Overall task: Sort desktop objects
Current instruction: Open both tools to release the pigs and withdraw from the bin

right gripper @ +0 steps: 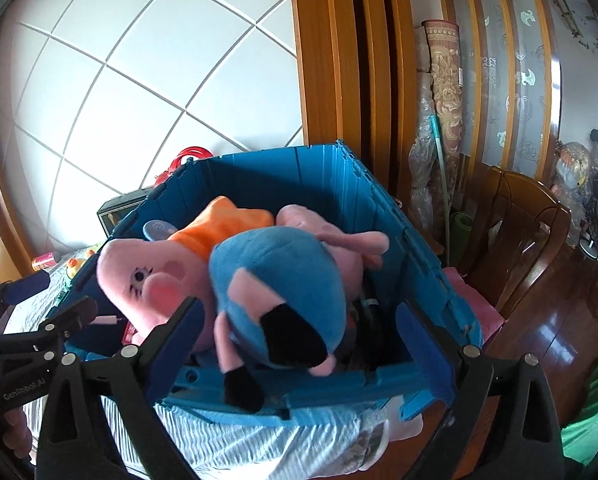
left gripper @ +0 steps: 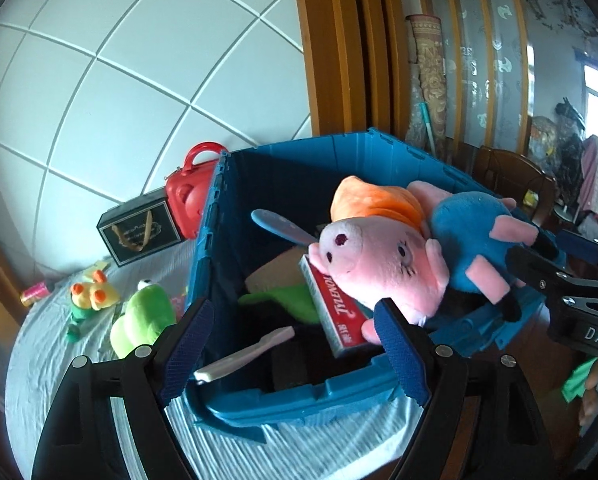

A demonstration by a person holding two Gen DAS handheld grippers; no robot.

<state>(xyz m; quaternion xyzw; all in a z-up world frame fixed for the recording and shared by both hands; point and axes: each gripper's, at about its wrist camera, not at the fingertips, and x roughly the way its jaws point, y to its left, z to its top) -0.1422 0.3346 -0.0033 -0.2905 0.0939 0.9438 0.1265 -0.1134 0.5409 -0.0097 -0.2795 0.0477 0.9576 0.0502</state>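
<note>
An open blue crate [left gripper: 299, 400] [right gripper: 279, 176] stands on the striped tablecloth. Two pig plushes lie on top of its load: one in an orange dress [left gripper: 379, 256] [right gripper: 139, 276] and one in blue [left gripper: 471, 236] [right gripper: 283, 280], whose black-footed legs hang over the near rim. Under them are a red Tylenol box [left gripper: 335, 312], a white handle [left gripper: 251, 352] and a blue brush [left gripper: 279, 224]. My left gripper [left gripper: 295, 344] hovers open at the near rim, holding nothing. My right gripper [right gripper: 303, 344] is open around the blue pig's legs, its pads clear of the plush.
Left of the crate lie a green frog plush [left gripper: 139, 320] and a yellow duck toy [left gripper: 93, 294]; a black gift box [left gripper: 139, 232] and a red case [left gripper: 191, 192] stand by the tiled wall. A wooden chair [right gripper: 519, 232] is at the right, beyond the table edge.
</note>
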